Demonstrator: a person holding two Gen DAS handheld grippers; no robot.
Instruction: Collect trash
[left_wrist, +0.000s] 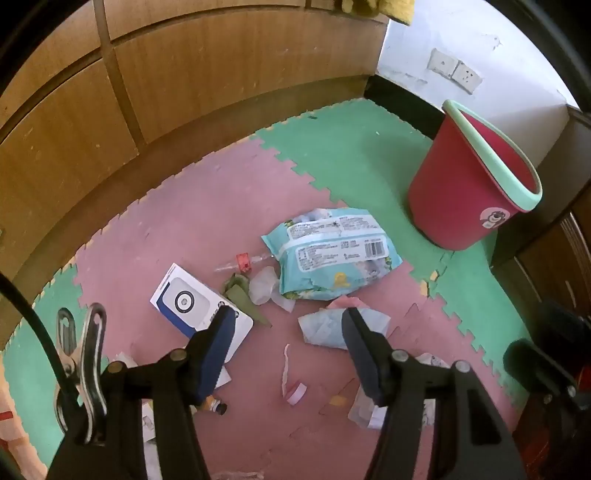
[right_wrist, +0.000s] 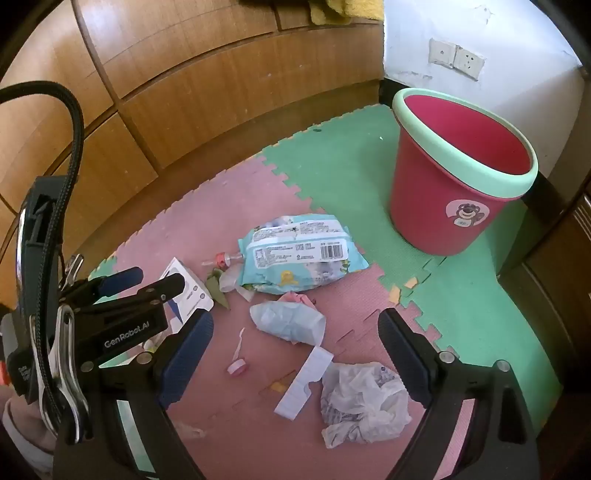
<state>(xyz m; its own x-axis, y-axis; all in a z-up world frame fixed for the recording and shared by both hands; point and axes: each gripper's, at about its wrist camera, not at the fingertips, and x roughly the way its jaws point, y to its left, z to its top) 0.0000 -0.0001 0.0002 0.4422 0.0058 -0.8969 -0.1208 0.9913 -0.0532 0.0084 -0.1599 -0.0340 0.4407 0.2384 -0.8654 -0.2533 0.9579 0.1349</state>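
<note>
Left wrist view looks steeply down on a floor of pink and green foam puzzle mats (left_wrist: 192, 206), with the left gripper (left_wrist: 288, 317) hanging above the litter, its two fingers spread apart and nothing between them. Near the middle of the pink mats lies a light-blue wet-wipe pack (left_wrist: 332, 254), label and barcode up. Just beside its left end are a small clear tube with a red cap (left_wrist: 242, 263), a green wrapper (left_wrist: 242, 291) and a white-and-blue box (left_wrist: 195, 304). A crumpled pale-blue tissue (left_wrist: 325, 326) lies close below the pack, and a torn pink strip (left_wrist: 291, 384) nearer the camera. A red bin with a mint-green rim (left_wrist: 461, 195) stands upright on the green mat towards the corner of the room, well apart from the litter.

Right wrist view shows the right gripper (right_wrist: 295, 336) likewise wide open and empty, above a crumpled white plastic bag (right_wrist: 362, 402) and a white paper strip (right_wrist: 306, 384).
</note>
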